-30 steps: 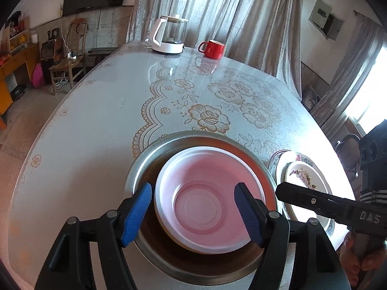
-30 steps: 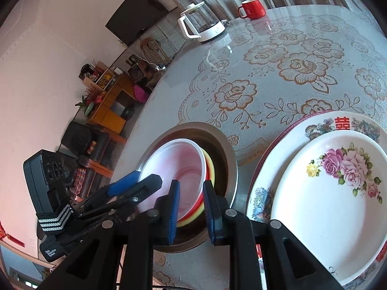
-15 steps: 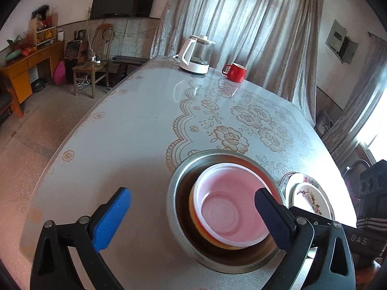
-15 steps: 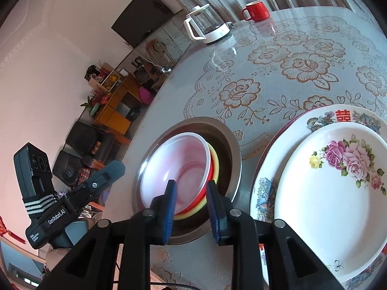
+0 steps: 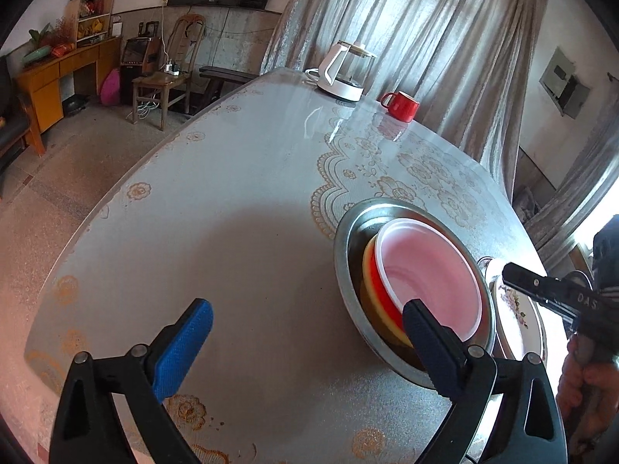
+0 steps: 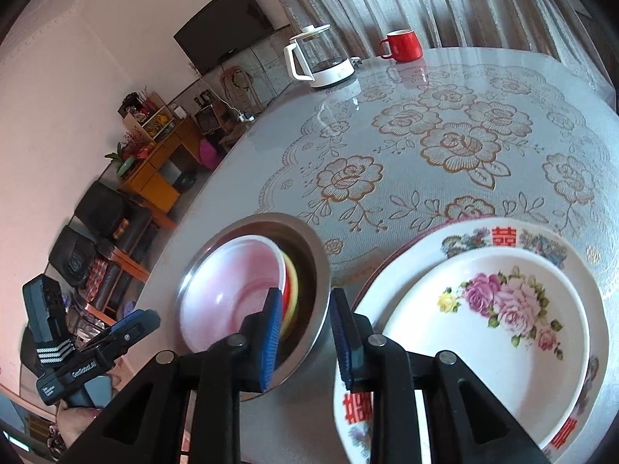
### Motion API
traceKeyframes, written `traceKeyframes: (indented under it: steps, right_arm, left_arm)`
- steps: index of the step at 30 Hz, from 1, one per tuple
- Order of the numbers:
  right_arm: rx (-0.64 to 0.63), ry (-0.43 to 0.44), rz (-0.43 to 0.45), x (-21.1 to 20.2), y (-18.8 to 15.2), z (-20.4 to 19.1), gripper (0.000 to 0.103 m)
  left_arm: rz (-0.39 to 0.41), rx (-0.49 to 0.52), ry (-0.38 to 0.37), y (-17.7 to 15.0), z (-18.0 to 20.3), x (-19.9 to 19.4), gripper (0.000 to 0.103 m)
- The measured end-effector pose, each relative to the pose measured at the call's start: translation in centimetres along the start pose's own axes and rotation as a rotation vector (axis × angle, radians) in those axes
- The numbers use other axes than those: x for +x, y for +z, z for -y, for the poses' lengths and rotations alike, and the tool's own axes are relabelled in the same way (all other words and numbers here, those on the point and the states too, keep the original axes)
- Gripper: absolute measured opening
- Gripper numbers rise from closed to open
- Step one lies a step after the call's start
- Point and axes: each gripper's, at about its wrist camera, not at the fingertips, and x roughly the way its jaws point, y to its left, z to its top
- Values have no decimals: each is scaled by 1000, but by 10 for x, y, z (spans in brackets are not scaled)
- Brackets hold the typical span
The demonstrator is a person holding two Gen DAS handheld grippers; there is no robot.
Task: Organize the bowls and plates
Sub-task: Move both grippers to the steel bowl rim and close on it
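Note:
A steel bowl [image 5: 350,255] [image 6: 315,255] on the table holds a stack of bowls: a pink one [image 5: 429,270] [image 6: 228,282] on top of a red one [image 5: 381,290] and a yellow one [image 5: 367,266]. To its right a small floral plate [image 6: 499,309] [image 5: 514,305] lies on a larger floral plate [image 6: 456,236]. My left gripper [image 5: 307,330] is wide open and empty, left of the steel bowl. My right gripper [image 6: 303,332] is open a little, its pads either side of the steel bowl's near rim, holding nothing.
A white kettle [image 5: 344,73] [image 6: 317,58] and a red mug [image 5: 400,105] [image 6: 400,45] stand at the table's far edge. The lace tablecloth [image 6: 445,139] covers the table. Chairs and a wooden cabinet [image 5: 58,73] stand beyond the left edge.
My left gripper has opened wide and drawn back to the left, away from the pink bowl, which stays in the stack. My right gripper has opened slightly.

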Motion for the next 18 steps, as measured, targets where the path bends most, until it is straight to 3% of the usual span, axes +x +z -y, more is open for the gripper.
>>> traceKeyframes:
  steps: [5,7,18]
  right_arm:
    - [-51,-57,-32,17,20,0,26]
    - [-62,-37,-69,27,25,2,26]
    - [-141,-39,-210,62,32,-3,21]
  left_arm:
    - [-28,-15,-42,-6,-4,6,94]
    - [-42,-20,-54,-7,-5,9,91]
    - [-90,5,-132,-8,3,19,63]
